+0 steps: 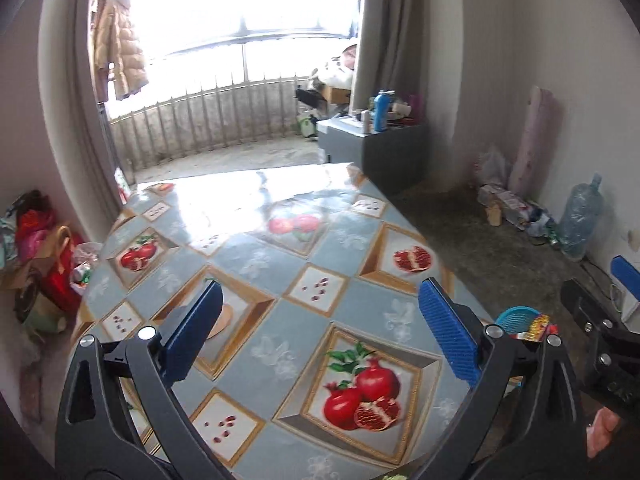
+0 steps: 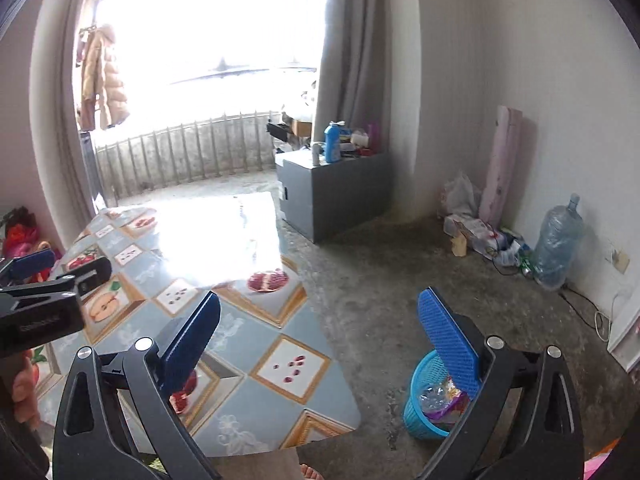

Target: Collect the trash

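Note:
My left gripper (image 1: pixel 320 292) hangs open over the table (image 1: pixel 280 280), which has a pomegranate-print cloth; nothing lies between its blue pads. My right gripper (image 2: pixel 320 296) is also open with nothing in it, above the table's right edge (image 2: pixel 312 360) and the concrete floor. A blue mesh bin (image 2: pixel 424 412) stands on the floor by the table's right corner, partly behind the right gripper's right finger. Crumpled plastic and coloured wrappers (image 2: pixel 440 396) lie inside it. The left wrist view shows the bin (image 1: pixel 516 318) past the table edge, with the right gripper (image 1: pixel 600 320) beside it.
A grey cabinet (image 2: pixel 332 192) with bottles stands beyond the table near the curtain. A large water jug (image 2: pixel 558 240), bags and litter (image 2: pixel 480 236) line the right wall, with cables on the floor. Red bags (image 1: pixel 44 264) pile up left of the table. A balcony railing (image 1: pixel 200 120) lies behind.

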